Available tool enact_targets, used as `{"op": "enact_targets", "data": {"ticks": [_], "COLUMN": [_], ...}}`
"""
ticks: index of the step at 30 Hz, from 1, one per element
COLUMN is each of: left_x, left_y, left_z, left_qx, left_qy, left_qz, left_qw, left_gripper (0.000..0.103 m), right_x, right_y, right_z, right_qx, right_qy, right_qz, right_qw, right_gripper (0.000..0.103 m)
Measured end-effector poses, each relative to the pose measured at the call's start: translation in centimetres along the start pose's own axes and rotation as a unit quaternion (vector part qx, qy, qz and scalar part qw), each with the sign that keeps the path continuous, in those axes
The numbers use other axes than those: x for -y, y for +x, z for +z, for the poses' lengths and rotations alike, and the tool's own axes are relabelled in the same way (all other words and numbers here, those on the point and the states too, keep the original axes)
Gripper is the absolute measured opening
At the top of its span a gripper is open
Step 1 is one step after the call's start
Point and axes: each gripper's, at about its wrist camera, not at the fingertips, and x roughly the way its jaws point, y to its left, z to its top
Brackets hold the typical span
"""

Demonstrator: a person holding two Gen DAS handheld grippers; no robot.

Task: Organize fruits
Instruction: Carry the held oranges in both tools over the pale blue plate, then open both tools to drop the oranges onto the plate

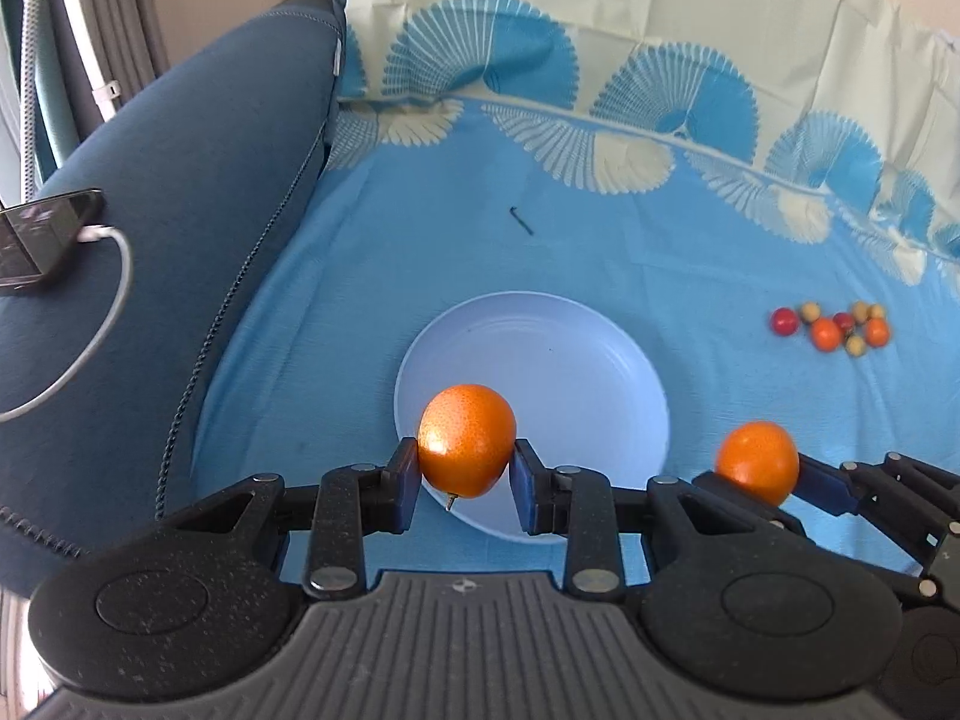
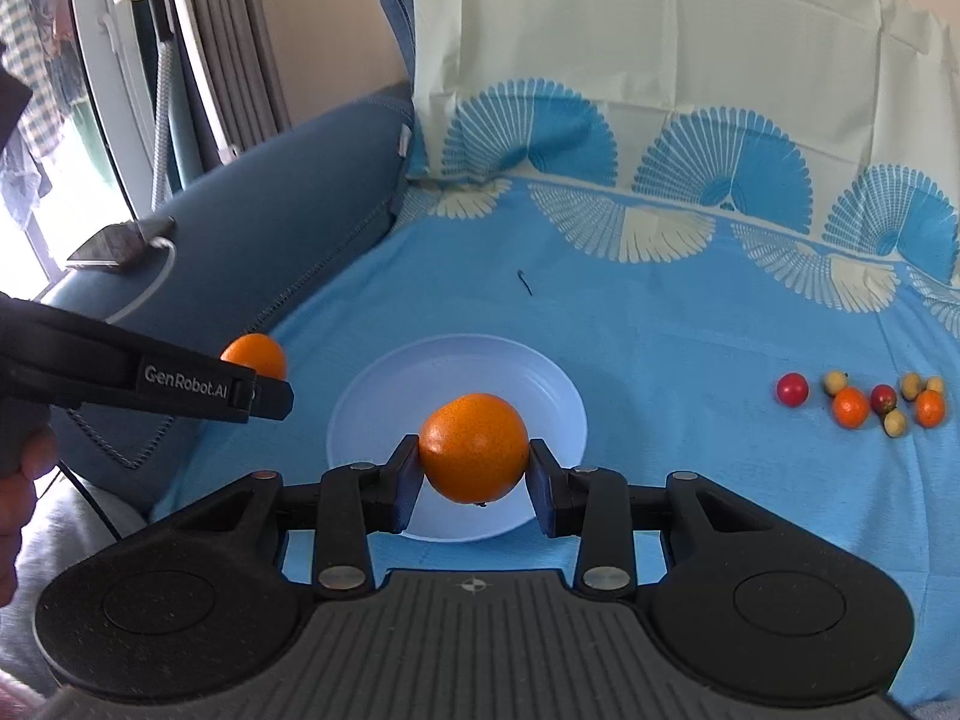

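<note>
Light: bright, even daylight from the window (image 2: 36, 138) at left.
Glare: small highlight on the held orange (image 1: 467, 441).
Shadows: soft, faint.
Edges: strong fisheye bending, dark corners.
Focus: mostly sharp.

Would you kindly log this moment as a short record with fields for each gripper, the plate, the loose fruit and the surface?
left gripper: shut on an orange, held above the plate's near rim
right gripper: shut on a second orange, also over the plate
plate: pale blue, nothing in it yet
loose fruit: small cluster of red, orange and yellowish pieces on the cloth, right of the plate
surface: blue patterned cloth over a sofa
other: phone charging on the sofa arm
</note>
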Motion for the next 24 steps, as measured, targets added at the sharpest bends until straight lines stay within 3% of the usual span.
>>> {"op": "enact_targets", "data": {"ticks": [12,19,20,21,22,23,24], "left_x": [0.8,0.8,0.7,0.7,0.7,0.7,0.6], "left_y": [8.2,10.8,10.8,10.7,10.4,9.8,9.0], "left_z": [1.4,1.5,1.7,1.8,2.0,2.2,2.2], "left_qx": [-0.05,-0.074,-0.074,-0.071,-0.064,-0.049,-0.031], "left_qy": [0.022,0.033,0.034,0.034,0.033,0.032,0.031], "left_qz": [0.018,0.023,0.019,0.019,0.022,0.026,0.028], "left_qw": [0.9983,0.9964,0.9965,0.9967,0.9972,0.998,0.9987], "left_gripper": [0.035,0.038,0.053,0.081,0.095,0.102,0.103], "right_x": [0.7,0.7,0.6,0.6,0.6,0.7,0.7], "right_y": [7.1,9.5,9.7,9.8,9.8,9.7,9.4], "right_z": [-0.5,-0.3,-0.2,-0.1,0.1,0.3,0.6], "right_qx": [-0.061,-0.078,-0.078,-0.076,-0.072,-0.067,-0.059], "right_qy": [-0.003,-0.013,-0.016,-0.019,-0.02,-0.021,-0.023], "right_qz": [0.006,0.001,0.0,0.0,0.002,0.003,0.003], "right_qw": [0.998,0.997,0.997,0.997,0.997,0.998,0.998], "right_gripper": [0.039,0.039,0.039,0.04,0.04,0.047,0.056]}}
